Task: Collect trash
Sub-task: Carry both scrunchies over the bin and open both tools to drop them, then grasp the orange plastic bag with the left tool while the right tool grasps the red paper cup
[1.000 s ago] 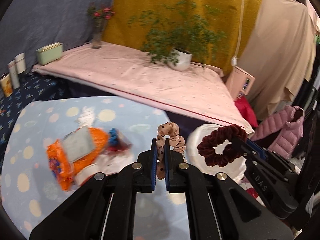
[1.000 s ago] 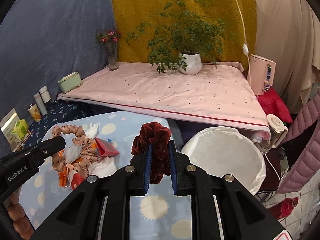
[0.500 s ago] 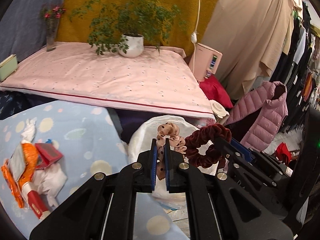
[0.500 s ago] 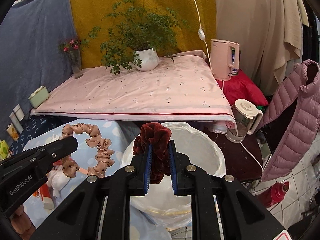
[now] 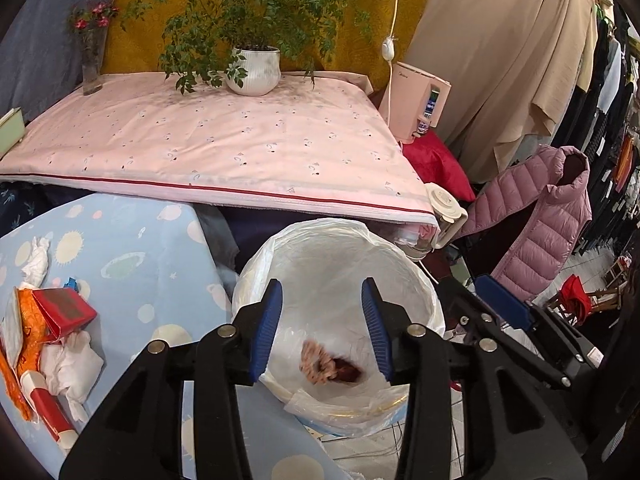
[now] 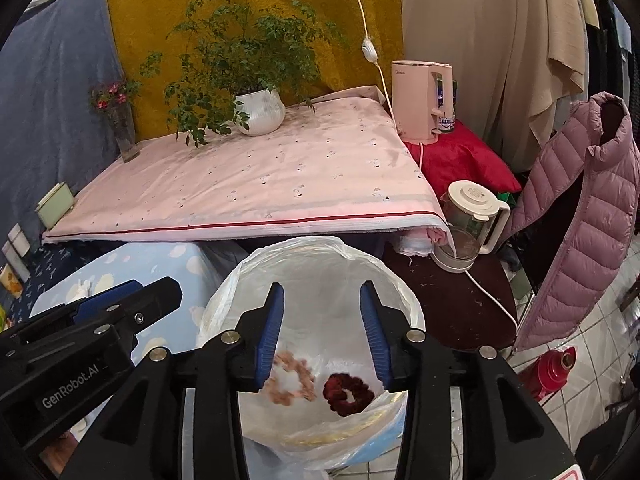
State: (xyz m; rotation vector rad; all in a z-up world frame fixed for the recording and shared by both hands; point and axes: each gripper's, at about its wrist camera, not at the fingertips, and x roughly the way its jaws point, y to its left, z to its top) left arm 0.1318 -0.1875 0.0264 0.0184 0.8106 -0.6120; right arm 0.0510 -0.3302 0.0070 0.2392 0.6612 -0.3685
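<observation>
1. Left gripper [image 5: 322,330]: held above the mouth of the trash bin [image 5: 416,280]; its blue-padded jaws stand apart and are opening, with nothing between them.
2. Right gripper [image 6: 322,328]: held just beside the left one, over the same bin; its jaws are likewise apart and opening, empty.
3. Trash bin: round, lined with a translucent white plastic bag [image 6: 224,300] whose edge folds over the rim; it stands on the floor against the corner of the blue table.
4. Beige dotted scrunchie [image 6: 290,378]: lying loose inside the liner, to the left in the right wrist view.
5. Dark red velvet scrunchie [image 6: 346,392]: lying inside the liner just beside the beige one, free of both grippers.
6. Blue table [image 5: 132,248]: covered in a light blue cloth with pale suns and planets.
7. Remaining trash on the table: orange wrapper [image 5: 28,320], small red carton [image 5: 64,312], crumpled white tissue [image 5: 72,364] and a red-and-white tube [image 5: 46,408], heaped together at the left edge, well apart from the bin.
8. Background: pink-covered surface [image 5: 224,148] bearing a potted plant [image 5: 252,28].
</observation>
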